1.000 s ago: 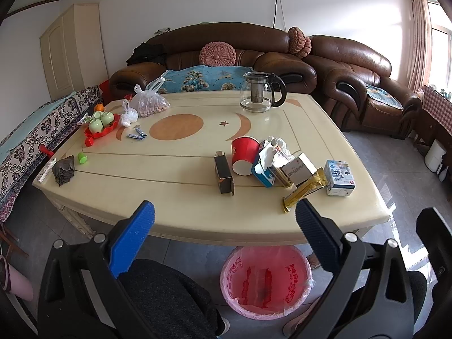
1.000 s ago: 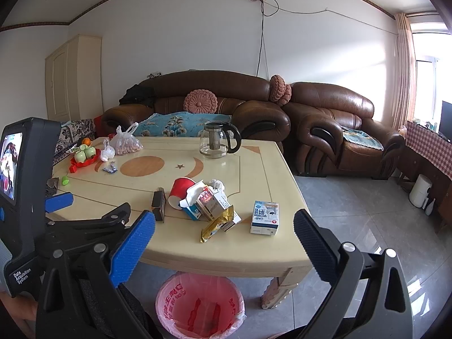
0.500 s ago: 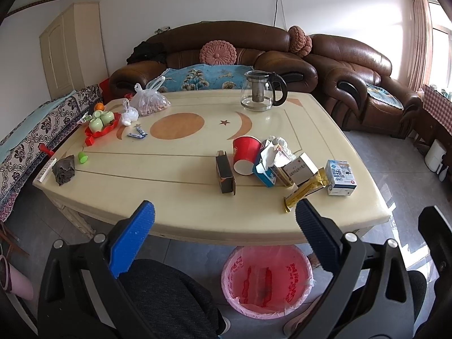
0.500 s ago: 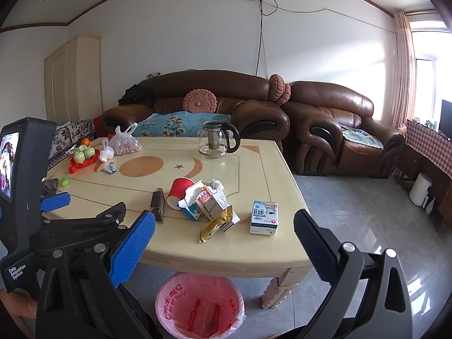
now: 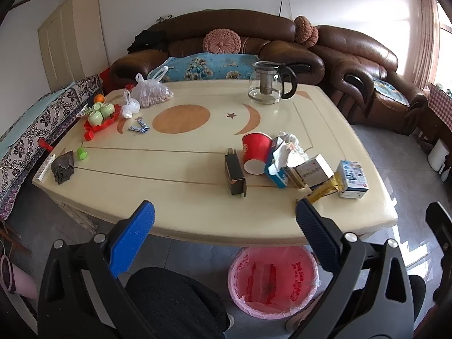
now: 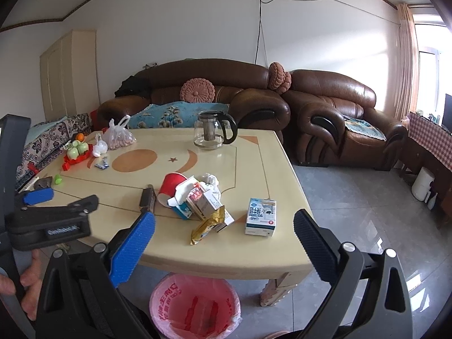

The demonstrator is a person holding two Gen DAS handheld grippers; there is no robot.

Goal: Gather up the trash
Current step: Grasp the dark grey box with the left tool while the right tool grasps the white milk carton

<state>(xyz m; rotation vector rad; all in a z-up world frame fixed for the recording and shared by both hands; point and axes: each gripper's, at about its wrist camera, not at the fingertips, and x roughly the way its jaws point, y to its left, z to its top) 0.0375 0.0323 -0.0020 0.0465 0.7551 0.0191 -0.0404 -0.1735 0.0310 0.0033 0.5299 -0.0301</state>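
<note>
trash [image 5: 285, 161] is heaped near the table [image 5: 169, 197] front edge beside a red cup [image 5: 255, 152]; a pink-lined bin [image 5: 272, 281] is seen below. left gripper [image 5: 223, 220] and right gripper [image 6: 224, 227] are held wide apart, empty.

Left hand-held gripper [image 5: 224, 220]: jaws spread wide, nothing between the blue pads [image 5: 132, 237]. Right hand-held gripper [image 6: 224, 230]: jaws likewise spread wide, empty. Left unit visible in right wrist view, gripped by the person's left hand [image 6: 26, 288].
</note>
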